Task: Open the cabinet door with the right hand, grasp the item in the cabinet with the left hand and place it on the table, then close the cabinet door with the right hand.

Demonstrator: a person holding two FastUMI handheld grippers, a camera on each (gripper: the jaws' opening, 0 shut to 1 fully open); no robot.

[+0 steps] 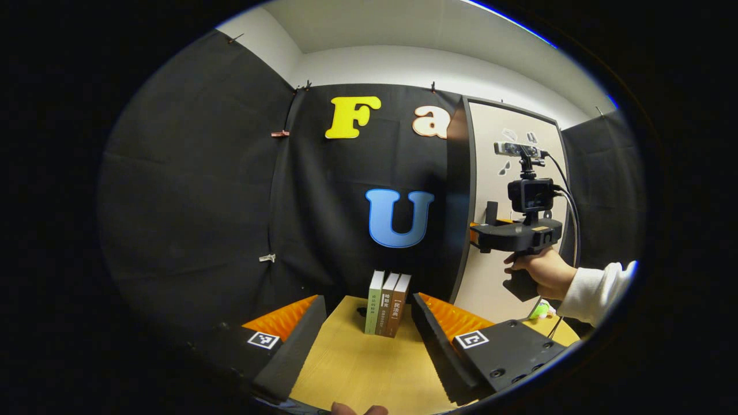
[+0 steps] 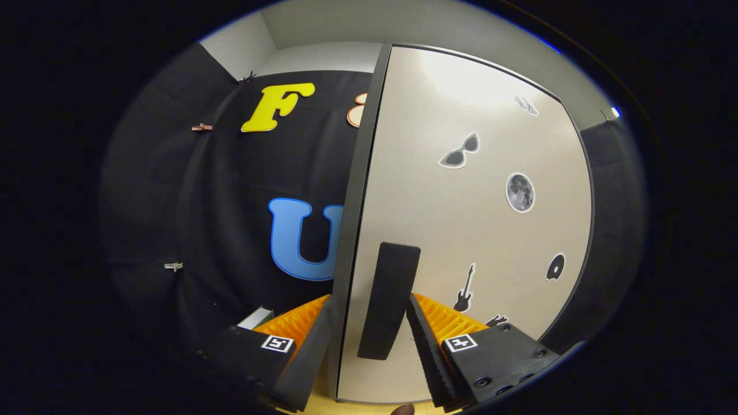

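Pale wood table [image 1: 357, 369] lies between the left gripper [image 1: 369, 314]'s wide-spread fingers, which hold nothing. Just past the fingertips three books [image 1: 387, 304] stand upright, spines toward the camera, in front of the black cloth. Farther off to the right, a hand [image 1: 542, 271] in a white sleeve [image 1: 599, 288] holds the right gripper [image 2: 369, 311] against the cabinet door [image 2: 461, 219]. In the right gripper view, the dark upright handle [image 2: 387, 300] stands between the parted fingers, the door's edge close by the left finger; whether either presses it cannot be told. Stickers [image 2: 520, 192] dot the door beyond. Item inside unseen
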